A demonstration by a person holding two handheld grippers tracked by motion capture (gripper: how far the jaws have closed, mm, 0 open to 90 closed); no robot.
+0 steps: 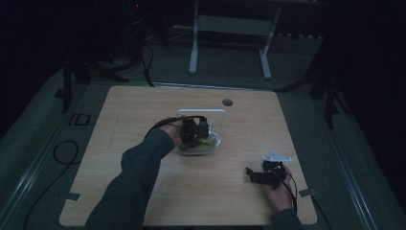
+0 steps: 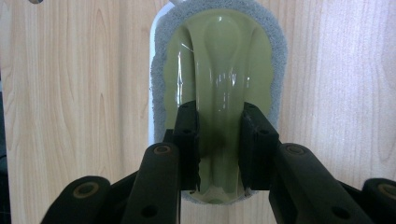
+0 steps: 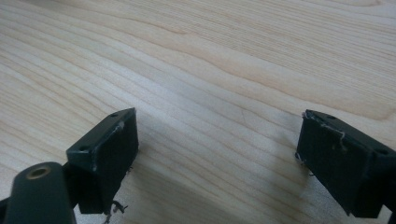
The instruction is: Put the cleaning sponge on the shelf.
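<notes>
Item: scrubbing pad (image 2: pixel 219 70), olive-green glossy plastic top with a raised central grip ridge, bordered all round by a grey sponge rim; oblong with rounded ends. Location: near the middle of the table (image 1: pixel 143 110), lying flat, with a white wire-like frame (image 1: pixel 203 113) just beyond it on the far side; in the left gripper view a white edge runs along the pad's left side, and whether that belongs to the frame cannot be told. Relation to jaws: the left gripper (image 2: pixel 219 144) comes down over the near end of the pad, its two black jaws set either side of the green ridge and pressed against its flanks, so the jaws are closed on the ridge. The right gripper (image 3: pixel 217 154) rests well apart at the near right of the table, jaws spread wide over bare wood with nothing between them. Obscured: in the high view the scene is dark, and the left hand (image 1: pixel 171 133) and gripper cover most of the pad; its near end is cut off behind the jaws in the left gripper view.
</notes>
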